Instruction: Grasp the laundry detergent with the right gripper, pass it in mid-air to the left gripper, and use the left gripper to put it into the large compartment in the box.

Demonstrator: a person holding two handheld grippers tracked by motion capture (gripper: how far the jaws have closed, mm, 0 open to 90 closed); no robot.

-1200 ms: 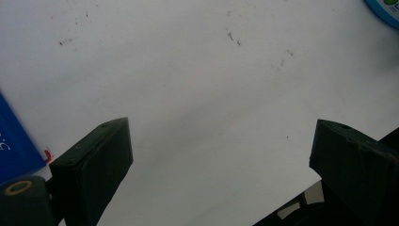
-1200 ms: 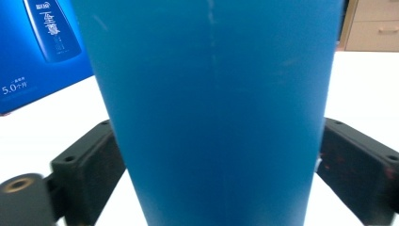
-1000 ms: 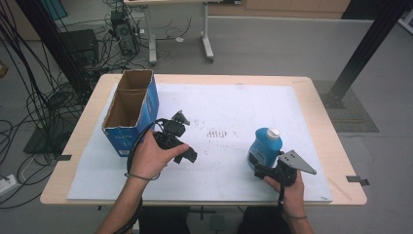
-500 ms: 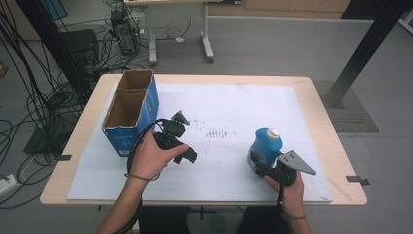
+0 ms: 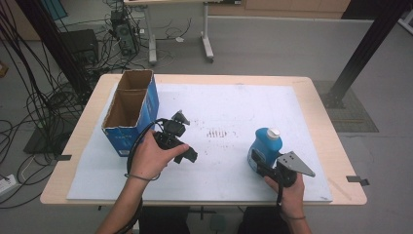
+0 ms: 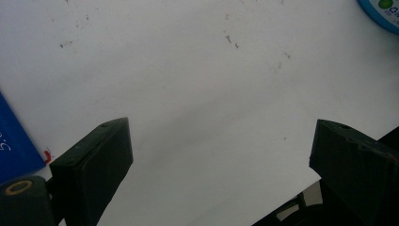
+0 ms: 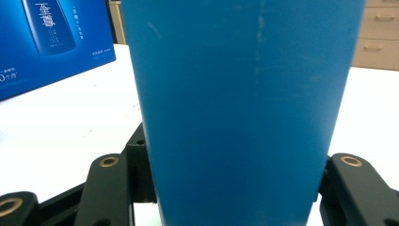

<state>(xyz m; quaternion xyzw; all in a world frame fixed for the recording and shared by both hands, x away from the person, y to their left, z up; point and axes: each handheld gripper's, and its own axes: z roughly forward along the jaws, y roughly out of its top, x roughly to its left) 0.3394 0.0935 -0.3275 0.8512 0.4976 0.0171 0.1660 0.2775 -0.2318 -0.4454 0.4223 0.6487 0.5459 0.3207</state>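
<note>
A blue bottle [image 5: 266, 145] with a white cap stands upright on the white mat, right of centre. My right gripper [image 5: 258, 160] reaches it from the near side, and its jaws press against both sides of the bottle [image 7: 235, 94] low down, shut on it. My left gripper [image 5: 186, 136] hovers over the mat beside the blue cardboard box [image 5: 129, 112]. In the left gripper view the left gripper [image 6: 221, 155] is open wide with only bare mat between its jaws, and an edge of the bottle [image 6: 381, 12] shows at the top right.
The open-topped box [image 7: 51, 42] stands at the table's left side, its corner [image 6: 11, 146] close to my left jaw. The white mat [image 5: 229, 105] covers most of the wooden table [image 5: 321, 117]. Cables, a desk and a black post stand on the floor beyond.
</note>
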